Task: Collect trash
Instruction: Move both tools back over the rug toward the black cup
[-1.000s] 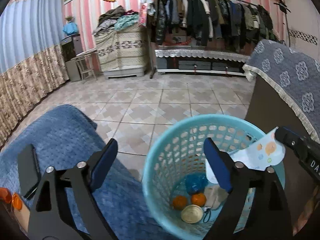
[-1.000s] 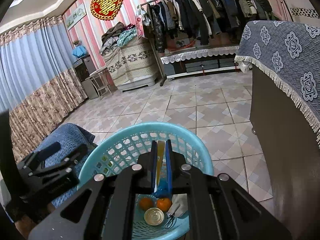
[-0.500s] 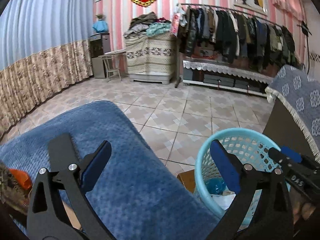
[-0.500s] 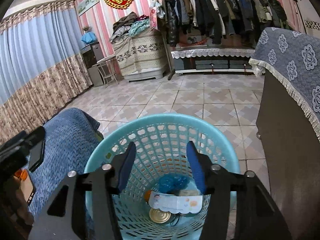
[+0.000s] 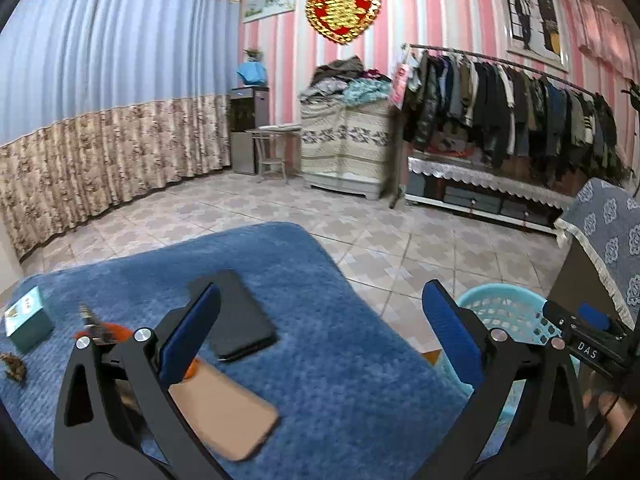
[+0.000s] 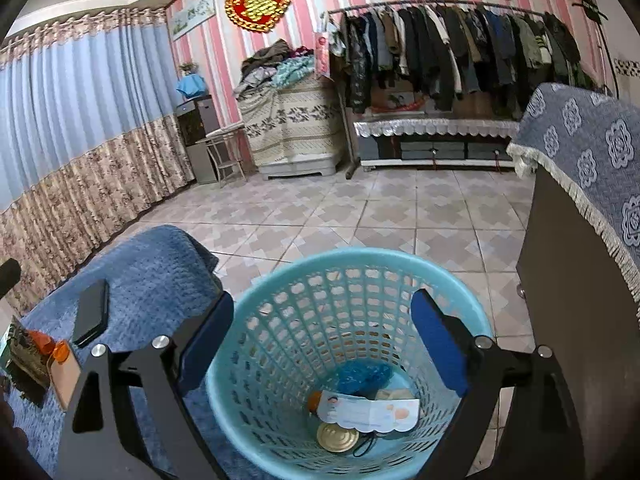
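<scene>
A light blue plastic basket (image 6: 280,320) stands on the floor beside the blue-covered table (image 6: 160,264). In it lie a white printed wrapper (image 6: 370,414), a blue bag (image 6: 362,376), a round tin lid (image 6: 337,437) and an orange piece. My right gripper (image 6: 322,340) is open and empty above the basket. My left gripper (image 5: 316,332) is open and empty over the table (image 5: 320,360); the basket (image 5: 508,312) shows at its right. Orange scraps (image 5: 112,330) and a brown scrap (image 5: 12,366) lie on the table at the left.
On the table lie a black phone (image 5: 240,316), a tan phone (image 5: 224,412) and a small teal box (image 5: 26,324). A dark cabinet with a blue patterned cloth (image 6: 592,184) stands right of the basket. Tiled floor (image 6: 360,208) and a clothes rack (image 6: 460,44) lie beyond.
My right gripper opened and the wrapper dropped into the basket. My left gripper swung left from over the basket to over the table.
</scene>
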{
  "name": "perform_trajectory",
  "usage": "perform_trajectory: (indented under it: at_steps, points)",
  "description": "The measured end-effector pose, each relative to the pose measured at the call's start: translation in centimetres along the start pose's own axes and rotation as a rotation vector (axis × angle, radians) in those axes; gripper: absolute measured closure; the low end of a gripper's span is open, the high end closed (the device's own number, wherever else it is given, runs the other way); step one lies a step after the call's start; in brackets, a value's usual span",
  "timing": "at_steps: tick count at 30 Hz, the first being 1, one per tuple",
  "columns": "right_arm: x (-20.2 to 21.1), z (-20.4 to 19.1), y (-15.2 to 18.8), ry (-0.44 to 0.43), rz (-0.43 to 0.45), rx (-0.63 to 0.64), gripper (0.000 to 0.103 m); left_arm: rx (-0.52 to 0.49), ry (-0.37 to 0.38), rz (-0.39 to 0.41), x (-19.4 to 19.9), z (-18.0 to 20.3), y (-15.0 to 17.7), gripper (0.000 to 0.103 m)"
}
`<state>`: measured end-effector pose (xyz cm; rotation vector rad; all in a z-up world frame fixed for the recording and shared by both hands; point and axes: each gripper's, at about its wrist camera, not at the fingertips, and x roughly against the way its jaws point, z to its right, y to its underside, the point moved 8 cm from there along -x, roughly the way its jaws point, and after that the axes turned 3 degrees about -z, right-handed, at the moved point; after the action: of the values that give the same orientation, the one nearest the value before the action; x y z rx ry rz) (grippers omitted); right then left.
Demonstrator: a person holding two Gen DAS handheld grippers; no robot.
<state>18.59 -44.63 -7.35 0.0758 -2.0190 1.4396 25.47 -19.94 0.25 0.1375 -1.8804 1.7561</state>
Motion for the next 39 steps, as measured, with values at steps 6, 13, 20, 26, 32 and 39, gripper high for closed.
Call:
perform_trajectory:
  at_steps: [6, 13, 20, 26, 32, 39]
  points:
    - [1.3, -3.9, 0.3, -0.039, 0.004, 0.053, 0.011, 0.012, -0.067, 0.026, 3.2, -3.9, 0.5, 0.006]
    - [2.9, -10.3, 1.5, -0.107, 0.010, 0.154, 0.011, 0.043, -0.144, 0.023, 6.6, -9.2, 2.2, 0.006]
    - [4.6, -16.4, 3.3, -0.190, 0.007, 0.256, 0.011, 0.097, -0.245, 0.024, 9.8, -15.0, 4.4, 0.006]
    - [6.3, -20.7, 5.1, -0.272, 0.000, 0.309, 0.011, 0.141, -0.324, 0.001, 11.5, -19.8, 6.5, 0.006]
    - [7.2, -22.8, 6.1, -0.311, 0.013, 0.358, 0.011, 0.182, -0.374, -0.032, 12.0, -23.4, 8.7, 0.006]
    - [6.2, -23.7, 6.8, -0.322, -0.016, 0.351, 0.011, 0.211, -0.407, -0.077, 11.7, -26.0, 11.0, 0.006]
